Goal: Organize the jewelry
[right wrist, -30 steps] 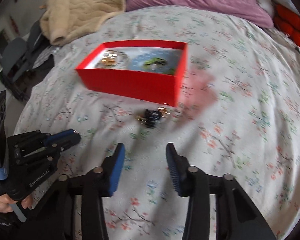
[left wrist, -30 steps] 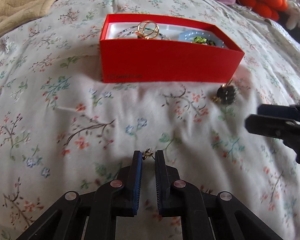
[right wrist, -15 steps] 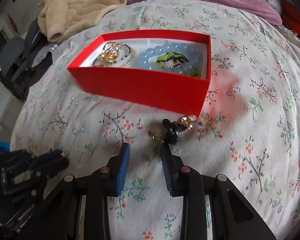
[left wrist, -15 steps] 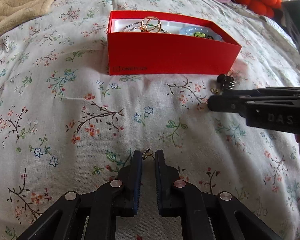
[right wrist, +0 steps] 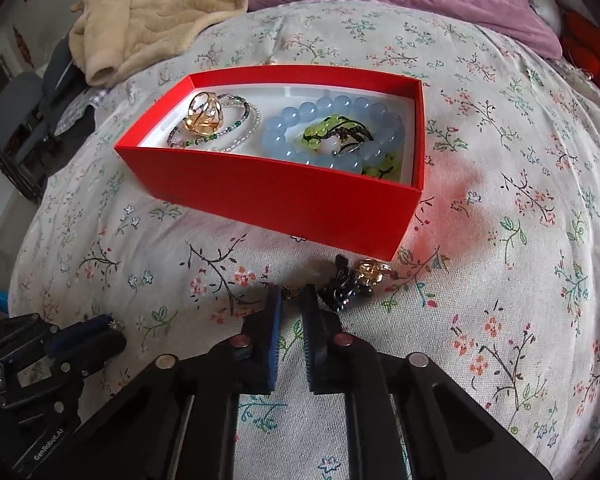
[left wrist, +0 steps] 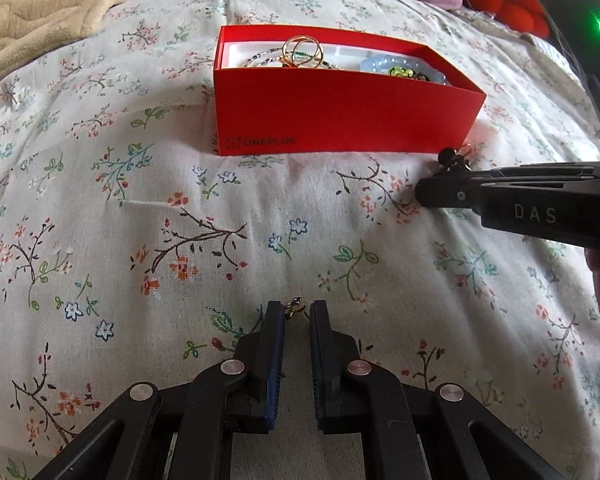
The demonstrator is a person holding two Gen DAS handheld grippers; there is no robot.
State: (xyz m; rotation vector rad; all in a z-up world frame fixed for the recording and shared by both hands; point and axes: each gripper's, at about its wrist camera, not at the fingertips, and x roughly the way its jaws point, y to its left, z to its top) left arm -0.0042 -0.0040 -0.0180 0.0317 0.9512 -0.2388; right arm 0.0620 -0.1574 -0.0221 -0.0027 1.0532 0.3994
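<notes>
Left wrist view: left gripper (left wrist: 296, 312) is narrow, pinching a small gold piece (left wrist: 295, 307) at its fingertips, above the floral bedspread (left wrist: 100, 240). Red box (left wrist: 340, 116) sits well ahead, rings and beads inside. Right gripper (left wrist: 424, 192) comes in from the right; the dark earring cluster (left wrist: 452, 158) is just past its tip, near the box corner.

Right wrist view: right gripper (right wrist: 292, 300) has just been closing, jaws now narrow on a small gold bit (right wrist: 290, 291) between the tips. Dark earring cluster (right wrist: 346, 286) touches the right finger's outer side. Red box (right wrist: 300, 200) is just ahead, holding the blue bead bracelet (right wrist: 332, 128) and gold ring (right wrist: 204, 114). Left gripper (right wrist: 108, 326) is low to the left.
</notes>
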